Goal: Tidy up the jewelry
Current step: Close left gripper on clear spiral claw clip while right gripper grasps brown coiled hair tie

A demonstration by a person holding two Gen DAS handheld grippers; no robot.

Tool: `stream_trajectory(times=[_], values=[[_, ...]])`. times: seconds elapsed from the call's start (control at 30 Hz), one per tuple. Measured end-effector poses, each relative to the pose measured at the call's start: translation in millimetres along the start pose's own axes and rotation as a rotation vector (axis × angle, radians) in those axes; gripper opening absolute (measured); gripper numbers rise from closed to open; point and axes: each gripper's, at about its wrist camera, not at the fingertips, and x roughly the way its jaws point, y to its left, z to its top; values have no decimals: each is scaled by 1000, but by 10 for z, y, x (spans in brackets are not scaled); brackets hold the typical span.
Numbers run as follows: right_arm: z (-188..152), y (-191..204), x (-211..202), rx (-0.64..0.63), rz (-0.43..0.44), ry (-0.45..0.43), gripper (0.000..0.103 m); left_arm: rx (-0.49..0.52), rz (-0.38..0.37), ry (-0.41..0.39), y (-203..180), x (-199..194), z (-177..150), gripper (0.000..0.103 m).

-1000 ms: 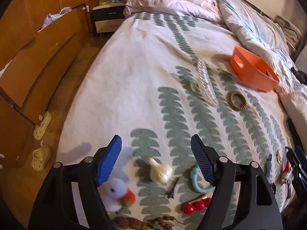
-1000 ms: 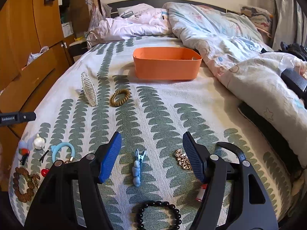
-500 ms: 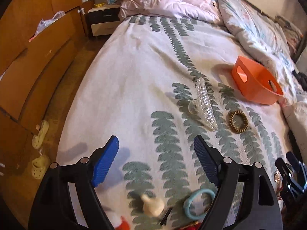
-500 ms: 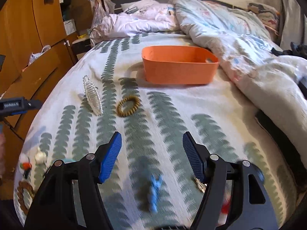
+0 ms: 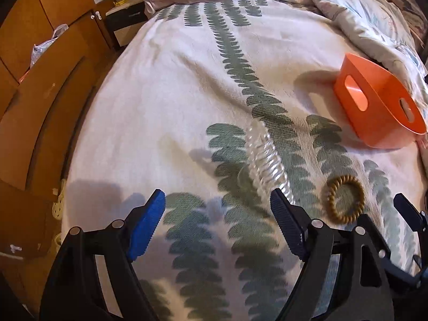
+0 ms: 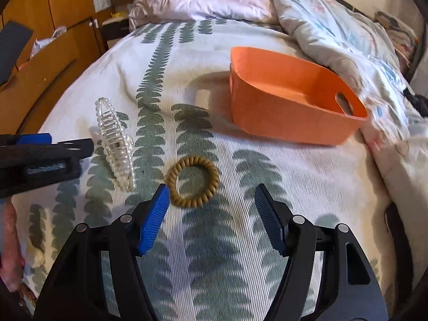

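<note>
Judging by what shows, the job looks barely begun: orange bin point(image 6: 289, 107), upper right of the right wrist view, looks empty inside as far as its interior is visible, nothing dropped in yet. Clear hair claw point(image 6: 115, 141) lies on the leaf-print bedspread point(image 6: 307, 187) at mid-left of that frame, and the tan spiral hair tie point(image 6: 192, 182) sits just beside it, near centre. Both apart from the bin.

Right gripper point(image 6: 211, 214): jaws spread wide, holding nothing; tie lies just ahead of the left pad, not between the pads yet. Left gripper point(image 5: 218, 222): also wide open, empty; claw point(image 5: 267, 165) is blurred, its near end just by the right-hand pad, lower centre of the left wrist frame. Touching or not, can't tell.

So left to do, prob: grab claw + tie, carry to bin. No other pieces show in these frames.

Writing/brands: none legible. A box at upper left w/ print, too small to read.
</note>
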Motion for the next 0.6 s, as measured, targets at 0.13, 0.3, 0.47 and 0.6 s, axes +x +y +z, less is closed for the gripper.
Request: stream_trajectory(times=[0.13,0.3,0.47,0.6], values=[[42,39,129,-14,-26,11,69,14,-1,14,-134,139,67,80],[42,22,279,-1,-26,40,69,9,-30,7,-207,209,136,80],[67,14,299,13,-18,34,69,0,-90,24,-245,250,149,80],[71,-4,354,25,-5,48,67,-6,-68,31,-273,319,156,80]])
